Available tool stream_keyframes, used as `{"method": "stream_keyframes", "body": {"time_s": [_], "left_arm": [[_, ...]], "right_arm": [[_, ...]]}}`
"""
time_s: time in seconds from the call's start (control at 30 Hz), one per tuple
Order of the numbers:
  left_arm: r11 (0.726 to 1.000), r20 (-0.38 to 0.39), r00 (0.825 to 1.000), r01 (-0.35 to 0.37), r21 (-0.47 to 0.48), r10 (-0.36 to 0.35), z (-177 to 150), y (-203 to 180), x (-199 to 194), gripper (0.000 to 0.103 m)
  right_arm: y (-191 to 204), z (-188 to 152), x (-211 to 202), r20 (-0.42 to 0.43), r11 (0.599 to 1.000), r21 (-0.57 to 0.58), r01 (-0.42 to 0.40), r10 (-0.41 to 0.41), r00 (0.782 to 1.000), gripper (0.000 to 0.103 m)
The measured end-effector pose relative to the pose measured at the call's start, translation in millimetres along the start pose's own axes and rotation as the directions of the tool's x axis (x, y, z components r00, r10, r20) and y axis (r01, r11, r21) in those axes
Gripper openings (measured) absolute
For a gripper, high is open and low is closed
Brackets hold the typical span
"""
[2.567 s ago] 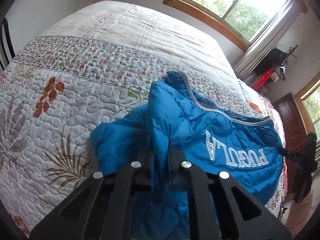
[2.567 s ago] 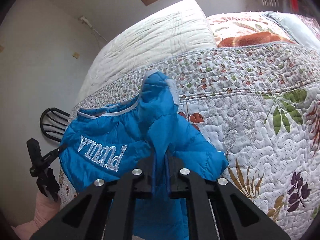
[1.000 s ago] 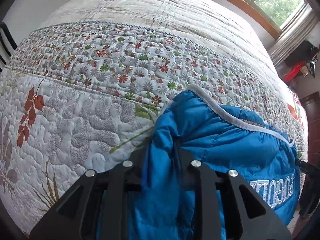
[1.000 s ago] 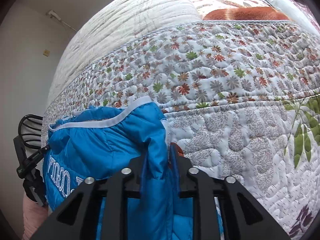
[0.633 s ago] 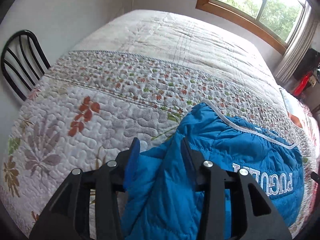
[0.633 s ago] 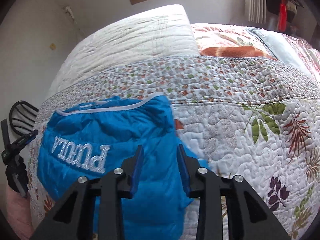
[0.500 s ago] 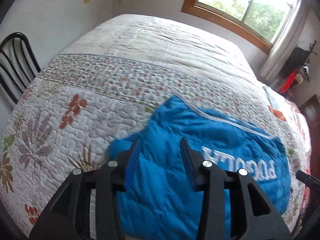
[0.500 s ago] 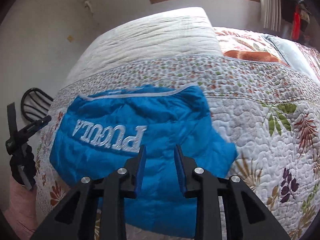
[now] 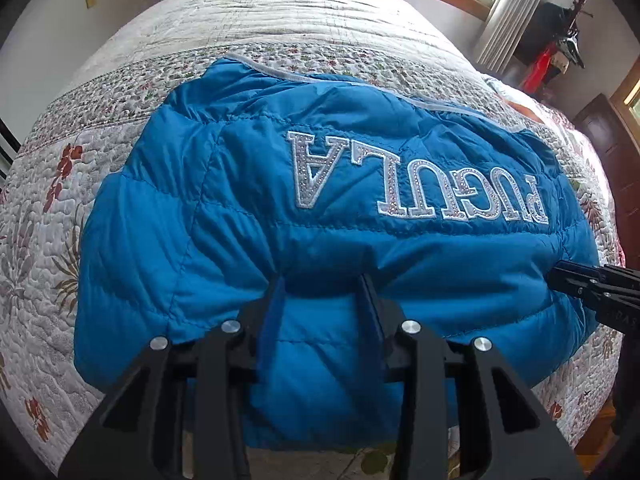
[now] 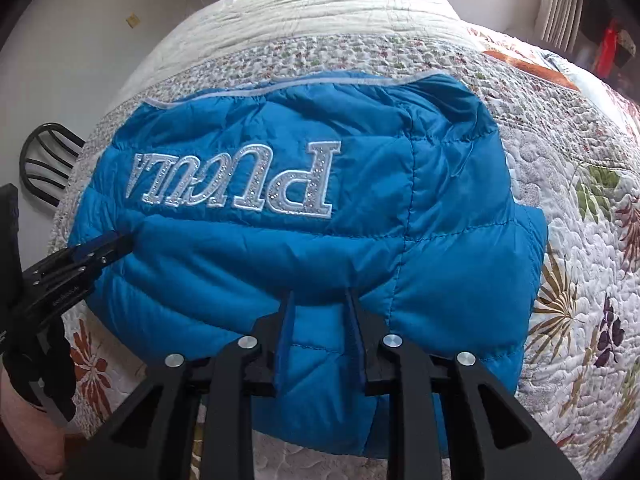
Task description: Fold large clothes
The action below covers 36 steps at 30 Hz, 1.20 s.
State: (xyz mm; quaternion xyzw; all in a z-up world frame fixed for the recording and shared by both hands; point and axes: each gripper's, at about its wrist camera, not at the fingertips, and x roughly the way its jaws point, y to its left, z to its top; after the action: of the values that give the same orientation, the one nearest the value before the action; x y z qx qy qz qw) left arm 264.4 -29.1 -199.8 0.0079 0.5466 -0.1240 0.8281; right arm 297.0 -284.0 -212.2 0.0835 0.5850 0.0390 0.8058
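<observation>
Left wrist view: both the left hand-held gripper (image 9: 322,292) and right hand-held gripper (image 10: 320,304) are released, fingers spread over the blue jacket (image 9: 248,184) folded at the bed's (image 9: 280,12) near edge, apparently positioned for another fold.

The blue jacket (image 9: 320,208) covers the near middle of the bed (image 9: 304,12), and both grippers are at its near edge with jaws apart: the left gripper (image 9: 322,284) and the right gripper (image 10: 320,300) press their tips into the padding, so the way straight forward is blocked by the puffy fabric. Bare quilt lies to the left of the jacket (image 9: 36,208), to the right of it (image 10: 580,240), and beyond its grey hem toward the far side. A black chair (image 10: 46,160) stands close to the bed's left side. Dark things (image 9: 560,52) stand beside the curtain at the far right.
</observation>
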Motion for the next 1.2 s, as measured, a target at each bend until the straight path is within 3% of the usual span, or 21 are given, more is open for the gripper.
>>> {"method": "stream_keyframes", "body": {"time_s": [0.17,0.37,0.57,0.63,0.77,1.0,1.13,1.2], "left_arm": [[0.998,0.018,0.999,-0.041,0.052,0.04,-6.9,-3.7,8.7,0.037],[0.999,-0.002,0.999,-0.037,0.018,0.037,-0.6,-3.1,2.8,0.035],[1.0,0.079,0.997,0.017,0.006,-0.017,-10.1,-24.7,-39.8,0.034],[0.999,0.061,0.997,0.049,0.01,-0.05,-15.7,-32.8,-39.4,0.034],[0.999,0.012,1.0,0.019,0.045,-0.02,-27.6,-42.2,-16.7,0.034],[0.998,-0.017,0.999,0.031,0.054,-0.03,-32.8,-35.4,3.5,0.034],[0.998,-0.044,0.998,0.055,0.04,-0.054,-25.1,-32.4,-3.1,0.034],[0.996,-0.043,0.995,0.094,-0.001,-0.094,-18.1,-22.0,-18.1,0.035]], "right_arm": [[3.1,-5.1,17.3,0.003,1.0,-0.005,0.031,-0.031,1.0,0.024],[6.6,-4.5,7.8,0.025,0.999,0.011,0.047,-0.047,0.999,0.024],[31.2,-23.8,-34.6,0.111,0.999,-0.036,-0.037,0.041,0.993,0.024],[40.5,-28.0,-31.8,0.086,0.996,-0.058,-0.065,0.07,0.994,0.024],[46.2,-33.2,-4.0,0.021,0.998,-0.052,-0.039,0.041,0.999,0.023],[53.9,-37.9,19.3,0.008,0.997,-0.076,0.019,-0.019,1.0,0.022],[46.4,-34.8,6.2,0.005,0.998,-0.052,-0.042,0.042,0.999,0.021],[36.5,-35.2,-16.5,0.058,0.996,-0.037,-0.08,0.082,0.995,0.03]]}}
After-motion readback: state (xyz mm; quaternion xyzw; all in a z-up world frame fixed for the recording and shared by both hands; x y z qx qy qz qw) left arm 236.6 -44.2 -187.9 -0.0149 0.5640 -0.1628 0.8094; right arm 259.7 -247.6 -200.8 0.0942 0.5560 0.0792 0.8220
